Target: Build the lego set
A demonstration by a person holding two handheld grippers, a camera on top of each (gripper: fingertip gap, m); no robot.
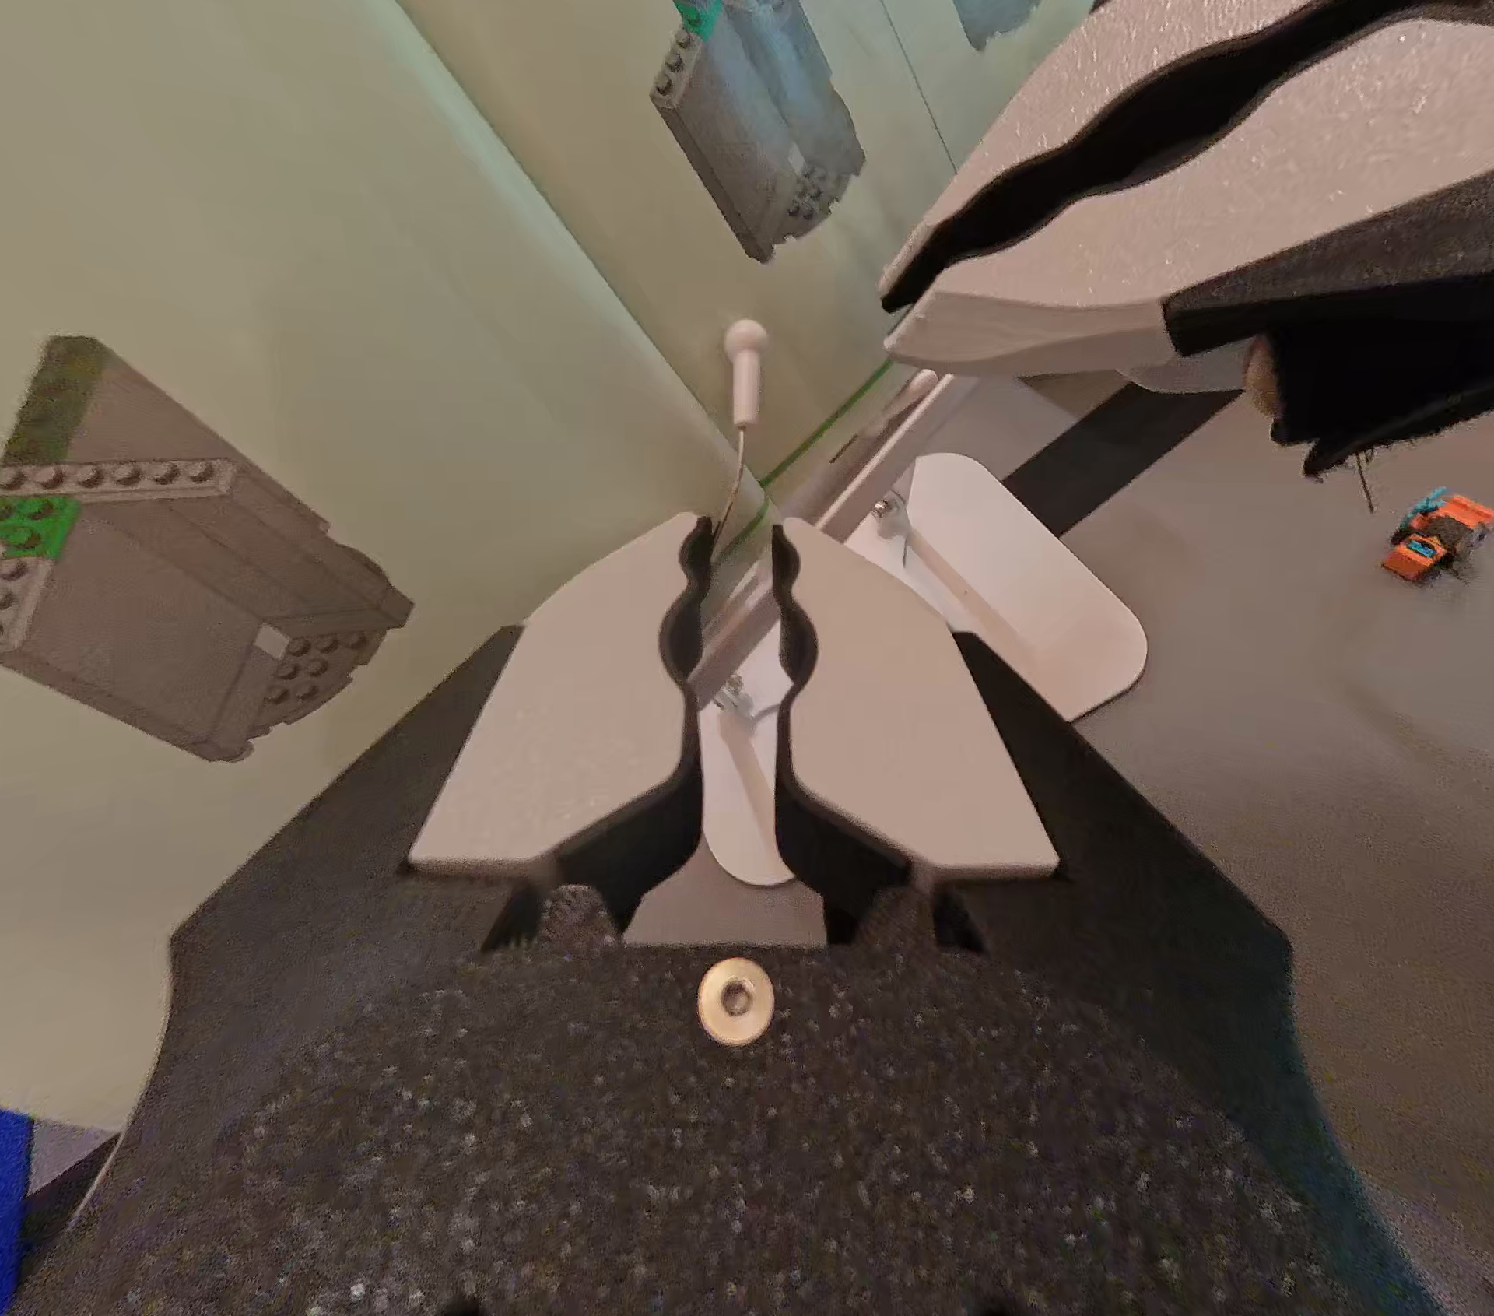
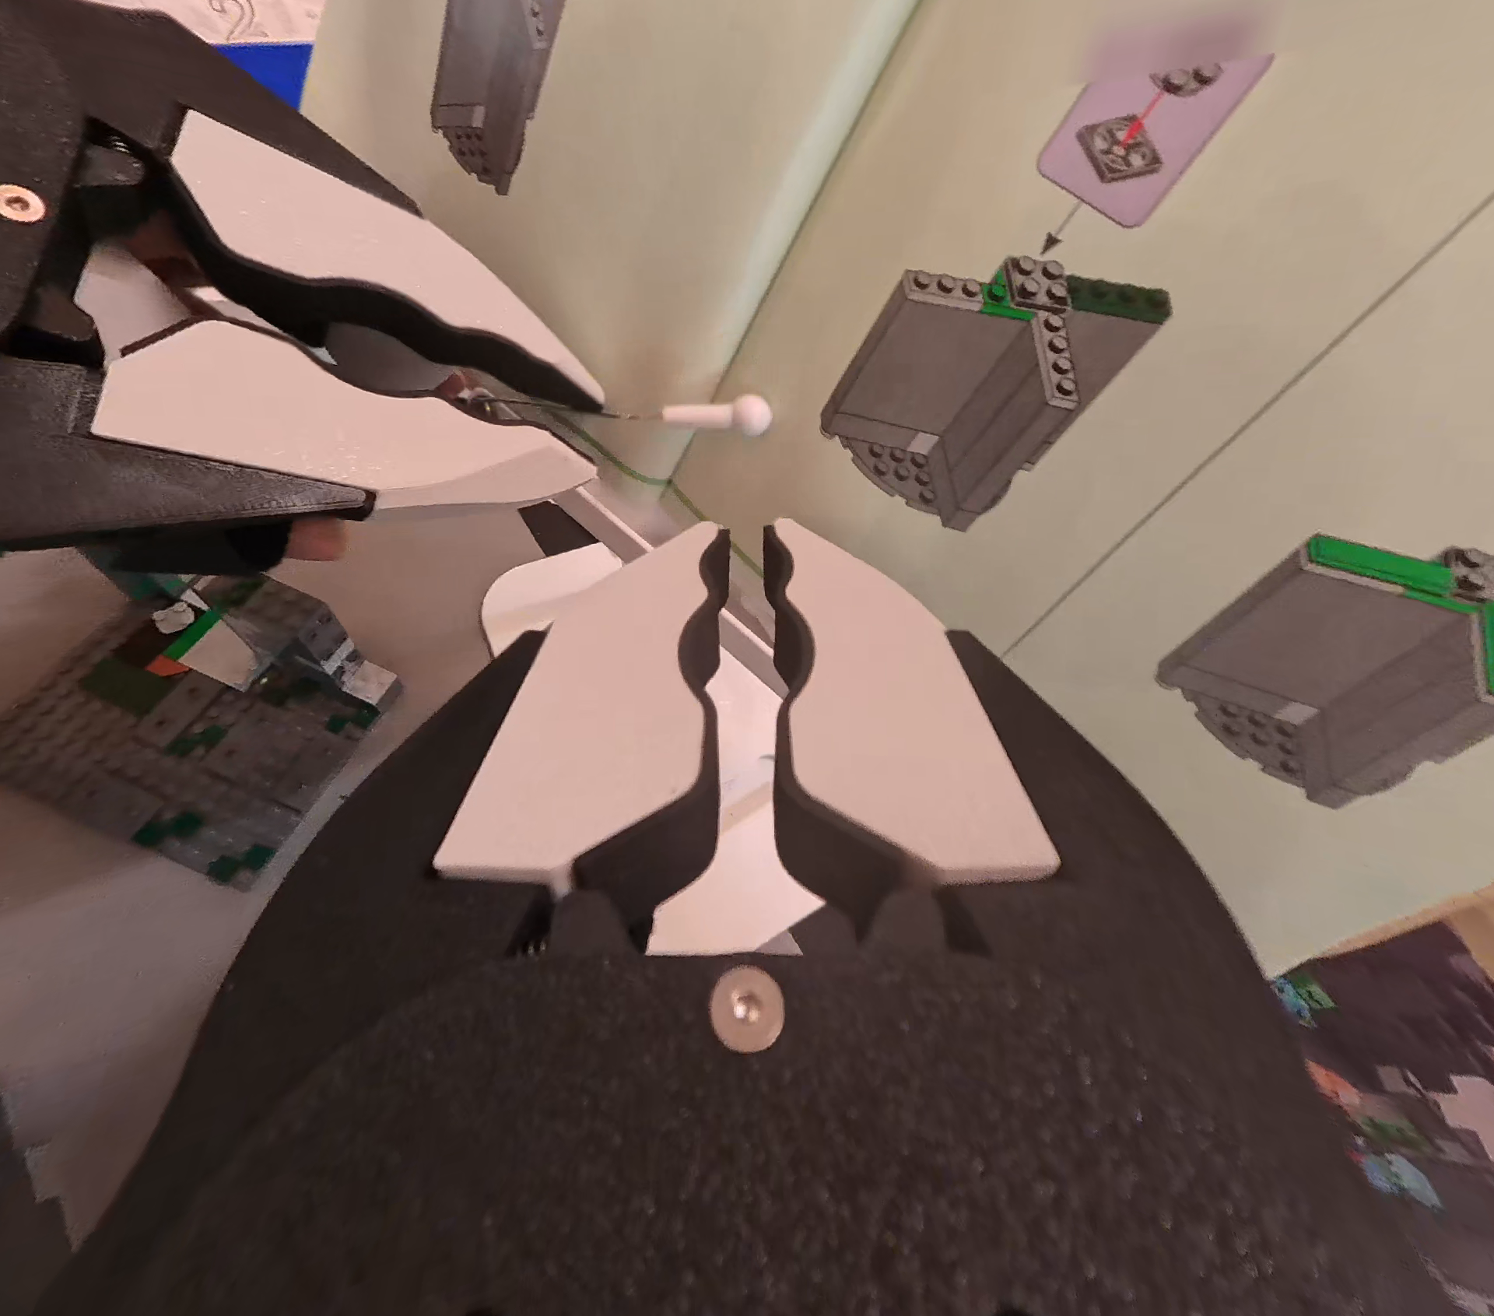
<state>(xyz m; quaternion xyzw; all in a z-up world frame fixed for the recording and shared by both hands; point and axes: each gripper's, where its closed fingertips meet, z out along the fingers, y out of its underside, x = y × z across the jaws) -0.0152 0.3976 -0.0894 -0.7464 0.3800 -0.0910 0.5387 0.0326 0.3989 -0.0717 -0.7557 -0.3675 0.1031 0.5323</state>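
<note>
Left wrist view: the left tool points at the lower edge of an open instruction booklet that stands on a white book stand. Its two fingers stand slightly apart, with a narrow gap between the tips. The booklet's bottom edge and the stand's metal ledge pass through this gap; whether the pads press on them cannot be told. A white-tipped page-holder pin rises just above the fingertips, lying across the page fold. The right tool enters from the upper right of the frame, angled down toward the same fold. A small orange and teal lego model sits on the grey bench at the right edge of the frame.

Right wrist view: the right tool faces the booklet near its lower fold, fingers slightly apart with a narrow gap and nothing seen held between them. The left tool enters from the left of the frame, pitched toward the centre; its tips meet at the thin wire of the pin, but a firm grip on it cannot be confirmed. A gloved fingertip shows beneath that tool. The partly built lego set, a grey studded baseplate with green patches, lies on the bench at the lower left of the frame, behind the left tool.
</note>
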